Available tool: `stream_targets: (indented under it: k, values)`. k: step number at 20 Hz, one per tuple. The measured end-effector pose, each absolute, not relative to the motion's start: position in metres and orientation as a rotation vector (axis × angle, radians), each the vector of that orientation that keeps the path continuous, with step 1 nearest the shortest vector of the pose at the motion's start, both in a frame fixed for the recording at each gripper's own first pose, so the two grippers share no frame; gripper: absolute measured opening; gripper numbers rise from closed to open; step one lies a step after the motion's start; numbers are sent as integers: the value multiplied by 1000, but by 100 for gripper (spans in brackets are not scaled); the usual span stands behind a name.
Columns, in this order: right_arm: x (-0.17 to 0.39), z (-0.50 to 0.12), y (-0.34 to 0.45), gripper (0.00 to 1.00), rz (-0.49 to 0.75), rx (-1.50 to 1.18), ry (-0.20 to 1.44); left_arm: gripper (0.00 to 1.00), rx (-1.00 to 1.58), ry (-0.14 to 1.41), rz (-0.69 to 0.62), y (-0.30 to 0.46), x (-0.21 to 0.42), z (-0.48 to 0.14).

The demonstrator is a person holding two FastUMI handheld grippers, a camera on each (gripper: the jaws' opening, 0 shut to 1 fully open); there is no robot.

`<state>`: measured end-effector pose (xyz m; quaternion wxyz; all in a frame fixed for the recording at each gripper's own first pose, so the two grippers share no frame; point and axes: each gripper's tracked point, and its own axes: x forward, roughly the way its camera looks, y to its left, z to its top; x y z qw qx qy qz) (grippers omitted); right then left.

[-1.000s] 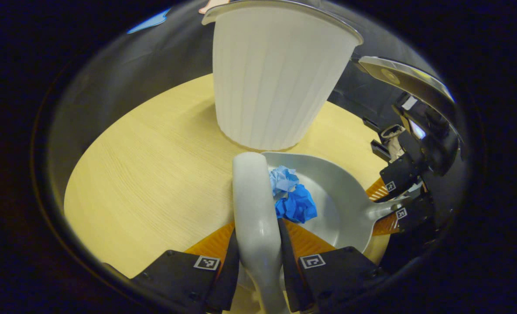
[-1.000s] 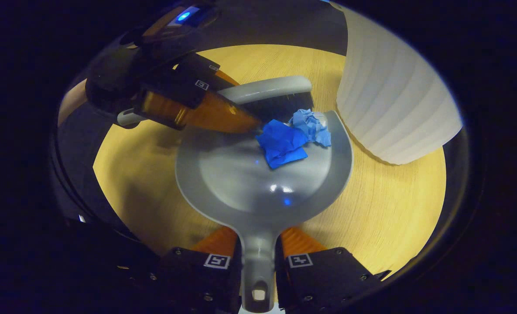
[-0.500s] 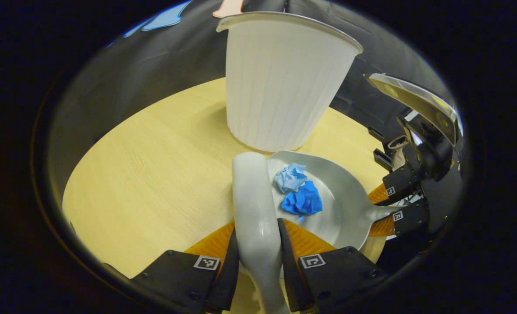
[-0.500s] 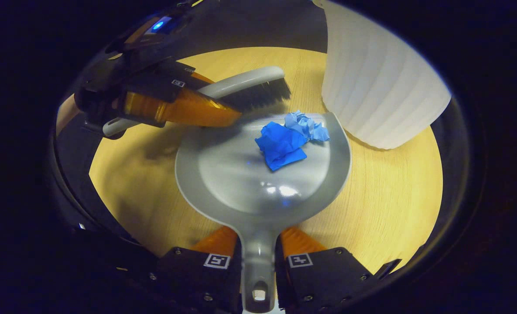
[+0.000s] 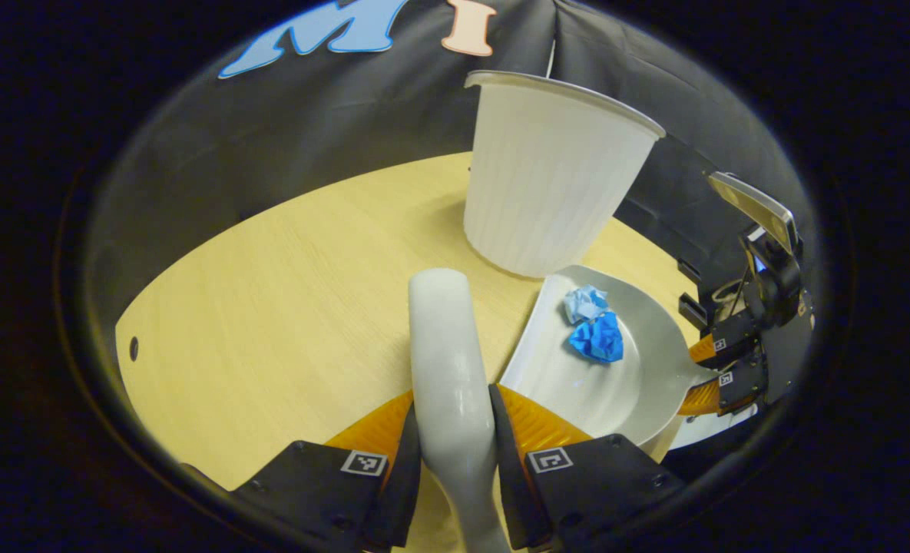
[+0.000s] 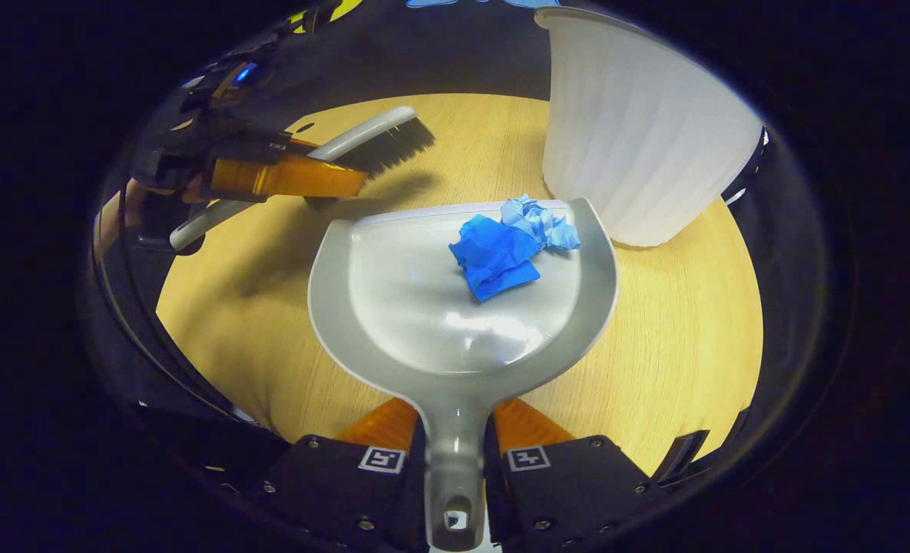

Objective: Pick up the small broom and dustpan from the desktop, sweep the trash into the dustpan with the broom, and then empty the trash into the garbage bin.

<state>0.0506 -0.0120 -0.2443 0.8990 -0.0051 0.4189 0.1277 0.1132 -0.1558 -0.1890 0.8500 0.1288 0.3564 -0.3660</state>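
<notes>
Left gripper (image 5: 455, 461): I have both fingers clamped on the grey handle of the broom (image 5: 447, 361), which runs forward over the table (image 5: 270, 307). In the right gripper view its dark bristles (image 6: 389, 146) hang above the wood, apart from the dustpan's front lip.

Right gripper (image 6: 455, 461): fingers closed on the stem of the dustpan (image 6: 424, 322). Pan looks roughly level; I cannot tell whether its lip touches the table. Two crumpled paper balls lie touching each other in the pan near the front edge, dark blue (image 6: 493, 257) and pale blue (image 6: 539, 223).

Beyond the pan, just past its far right corner, stands the white ribbed garbage bin (image 6: 639, 146), upright on the table.
</notes>
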Motion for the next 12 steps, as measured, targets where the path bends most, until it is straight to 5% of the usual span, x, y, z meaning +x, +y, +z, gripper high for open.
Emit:
stream_targets:
  k: [12]
  values:
    - [54,-244,-8,34,306,31,777,52,128,740,-551,-15,132,-175]
